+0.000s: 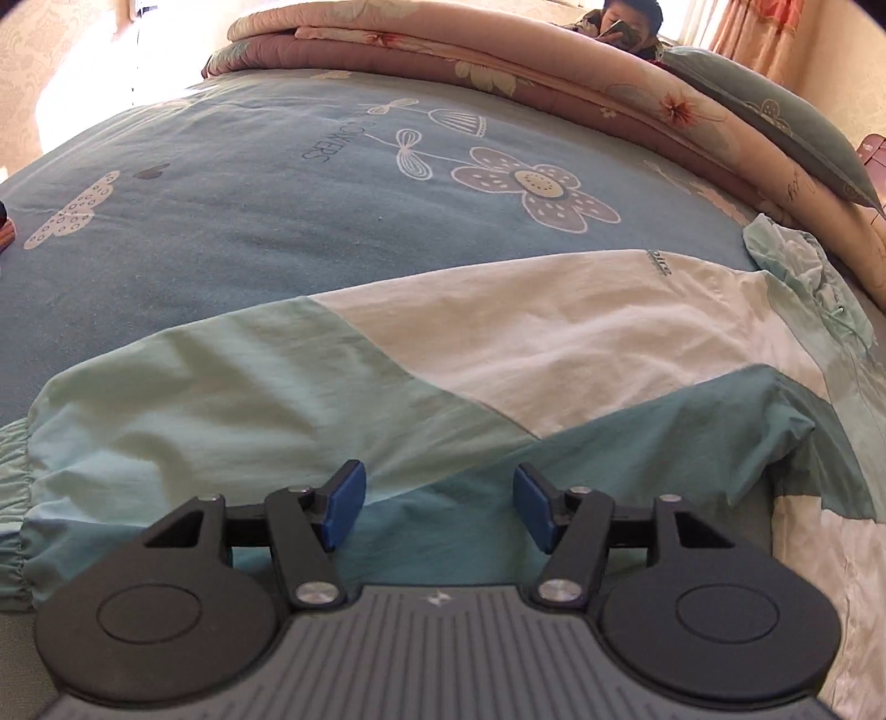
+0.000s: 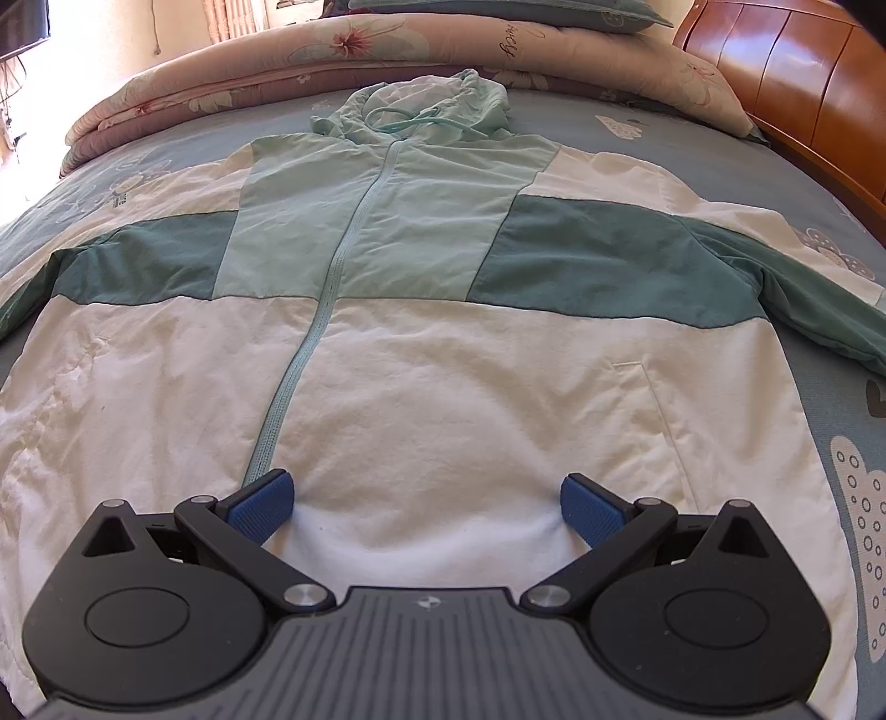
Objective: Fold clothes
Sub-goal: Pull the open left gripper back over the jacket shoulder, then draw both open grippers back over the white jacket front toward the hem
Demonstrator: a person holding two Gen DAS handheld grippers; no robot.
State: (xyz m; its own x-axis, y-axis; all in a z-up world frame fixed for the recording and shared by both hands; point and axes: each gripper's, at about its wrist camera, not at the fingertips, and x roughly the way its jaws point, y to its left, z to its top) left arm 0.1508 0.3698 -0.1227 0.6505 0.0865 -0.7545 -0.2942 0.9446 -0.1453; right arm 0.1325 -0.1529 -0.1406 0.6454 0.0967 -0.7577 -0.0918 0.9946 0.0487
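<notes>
The jacket (image 2: 443, 343) lies flat and zipped up on the bed (image 2: 847, 354), front side up, and nothing looks folded yet. Close by, the right gripper (image 2: 426, 507) has its jaws spread over the white bottom edge, and the left gripper (image 1: 440, 507) has its jaws spread above a sleeve (image 1: 221, 387), holding nothing. Farther off, the hood (image 2: 426, 105) points at the rolled quilt (image 2: 332, 50), so all the folding is still left.

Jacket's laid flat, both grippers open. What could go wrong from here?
1. The left gripper hangs open over the jacket's sleeve; the thin, wrinkled fabric could bunch, or the bedsheet below might get pinched too.
2. The right gripper straddles the white hem just right of the zipper, so a one-sided pull may skew the fold.
3. The hood is crumpled; it may fold lumpy.
</notes>
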